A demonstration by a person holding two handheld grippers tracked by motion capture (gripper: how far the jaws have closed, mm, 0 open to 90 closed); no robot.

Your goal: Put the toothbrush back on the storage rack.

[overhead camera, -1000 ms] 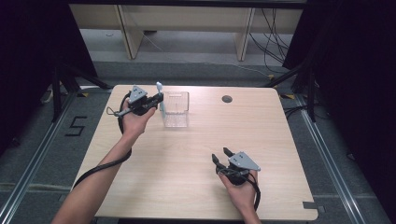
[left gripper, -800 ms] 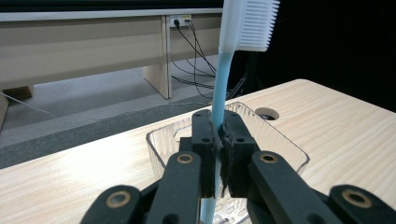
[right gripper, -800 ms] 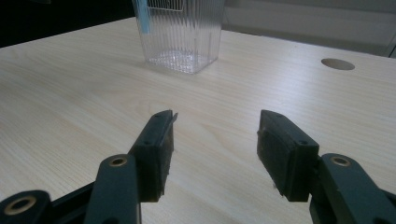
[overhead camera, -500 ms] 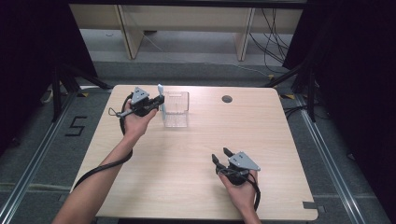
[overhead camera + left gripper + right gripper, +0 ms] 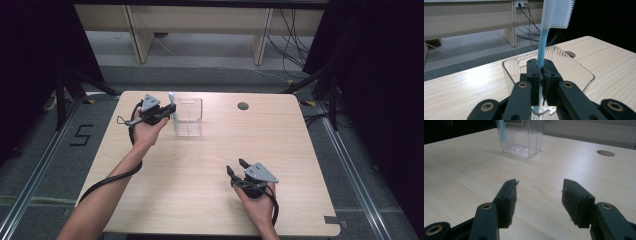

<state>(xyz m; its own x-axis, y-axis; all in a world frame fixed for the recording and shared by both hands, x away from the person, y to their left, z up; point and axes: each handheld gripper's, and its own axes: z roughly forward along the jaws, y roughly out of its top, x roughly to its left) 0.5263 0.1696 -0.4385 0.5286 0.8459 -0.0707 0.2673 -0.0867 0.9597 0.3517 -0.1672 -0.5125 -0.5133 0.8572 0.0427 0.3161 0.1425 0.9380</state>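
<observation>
Toothbrush (image 5: 541,47) pinched upright by left gripper (image 5: 541,75); right gripper (image 5: 539,202) spread over pale wooden table (image 5: 200,170).

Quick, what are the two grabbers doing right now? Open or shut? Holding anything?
Left gripper: shut on the blue toothbrush, bristles up, at the clear cup.
Right gripper: open, holding nothing, above the table.

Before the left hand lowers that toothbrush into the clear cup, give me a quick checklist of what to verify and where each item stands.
1. Left gripper clamps the toothbrush handle: ok.
2. Toothbrush upright, bristles on top: ok.
3. Clear cup standing upright on the table: ok.
4. Handle's lower end inside the cup's rim: cannot tell.
5. Right gripper open, holding nothing, well clear of the cup: ok.
6. Cup holds nothing else that would block: ok.
</observation>
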